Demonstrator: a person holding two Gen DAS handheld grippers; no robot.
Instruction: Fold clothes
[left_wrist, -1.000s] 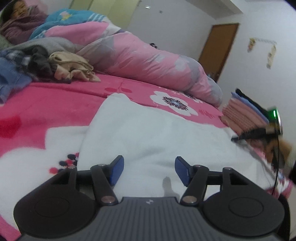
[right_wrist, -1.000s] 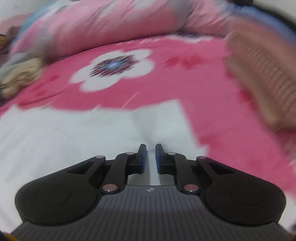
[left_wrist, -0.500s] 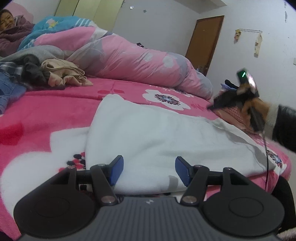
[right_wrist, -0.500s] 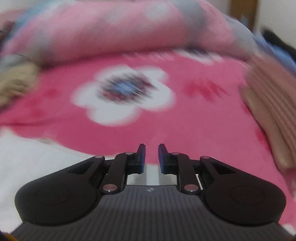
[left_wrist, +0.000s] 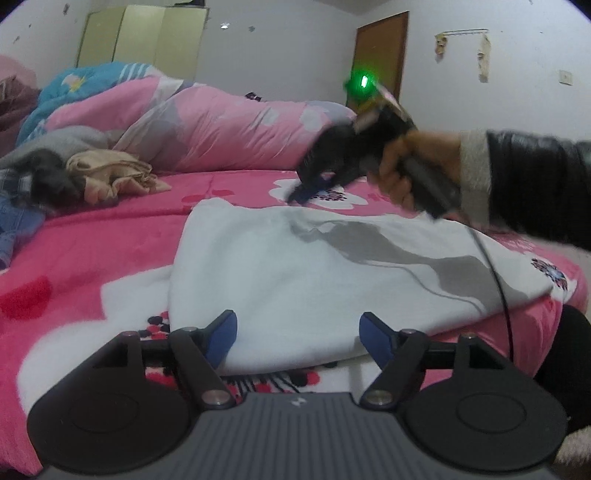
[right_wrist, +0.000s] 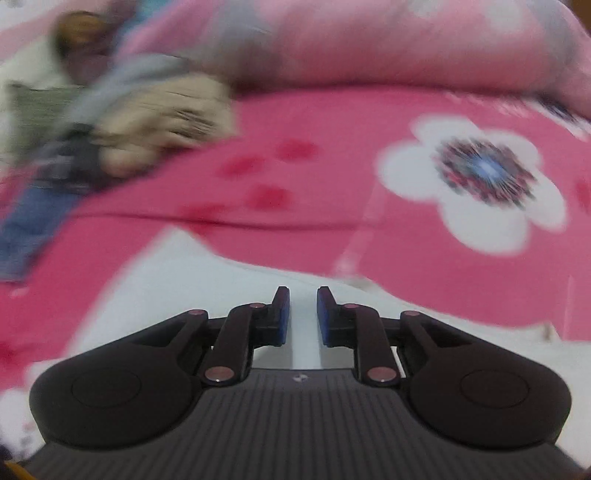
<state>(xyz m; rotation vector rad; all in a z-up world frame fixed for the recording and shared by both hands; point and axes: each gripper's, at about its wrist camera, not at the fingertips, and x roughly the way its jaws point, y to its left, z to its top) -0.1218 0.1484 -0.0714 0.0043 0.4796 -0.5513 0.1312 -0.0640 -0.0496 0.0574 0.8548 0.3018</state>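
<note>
The left claw (left_wrist: 297, 338) hung low over the near edge of the bed, its jaws opening wide, blue pads (left_wrist: 221, 338) spread apart and gripping nothing. Only the near hem of the white garment (left_wrist: 314, 266) lay in the gap between them, untouched by either pad as far as could be seen.

That white garment was spread flat across the pink flowered blanket (left_wrist: 92, 243), running from the near edge of the bed away toward the middle, its far corner near a big white flower print (left_wrist: 332, 194).

And there was the right claw (left_wrist: 301, 194), up over the far edge of the garment, tilted nose-down, a green light (left_wrist: 360, 81) glowing on top. A hand (left_wrist: 413, 170) in a dark sleeve (left_wrist: 535, 188) with a pale cuff held it. From its own camera the right claw (right_wrist: 303, 317) showed its jaws parted by a narrow slit with nothing caught between them, white cloth (right_wrist: 221, 295) right below. Whether the tips touched the cloth could not be told. That view was badly smeared.

Along the back of the bed lay a rolled pink quilt (left_wrist: 229, 129), with a blue quilt (left_wrist: 74, 85) behind it at the left. A heap of loose clothes (left_wrist: 74, 173) sat at the left, well apart from the white garment: something tan, something grey, something dark, and blue denim. Behind it all stood a brown door (left_wrist: 382, 51) and a yellow-green wardrobe (left_wrist: 144, 37) against the wall.
</note>
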